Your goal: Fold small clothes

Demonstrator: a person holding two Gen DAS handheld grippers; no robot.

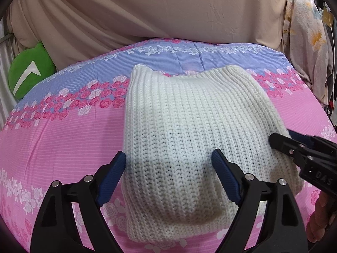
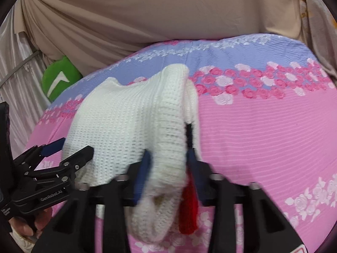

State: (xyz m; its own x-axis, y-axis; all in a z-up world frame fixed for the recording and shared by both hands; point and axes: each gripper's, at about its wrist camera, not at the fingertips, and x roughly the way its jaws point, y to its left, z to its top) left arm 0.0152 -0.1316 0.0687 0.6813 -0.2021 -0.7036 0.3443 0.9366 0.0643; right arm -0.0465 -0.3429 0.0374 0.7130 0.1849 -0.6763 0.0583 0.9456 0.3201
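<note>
A white knitted garment (image 1: 185, 122) lies on the pink and blue flowered bedspread (image 1: 63, 130). My left gripper (image 1: 168, 164) is open just above the garment's near part, one finger over the bedspread at its left edge, the other over the knit. My right gripper (image 2: 168, 158) is shut on the garment's right edge (image 2: 168, 147), which is rolled thick between the fingers; a red part (image 2: 188, 210) hangs below. The right gripper also shows in the left wrist view (image 1: 280, 141) at the garment's right side. The left gripper shows in the right wrist view (image 2: 69, 147).
A beige cloth (image 1: 158, 10) hangs behind the bed. A green cushion (image 1: 29, 71) sits at the far left edge. A flowered fabric (image 1: 305, 42) hangs at the right. The bedspread stretches bare to the right of the garment (image 2: 263, 137).
</note>
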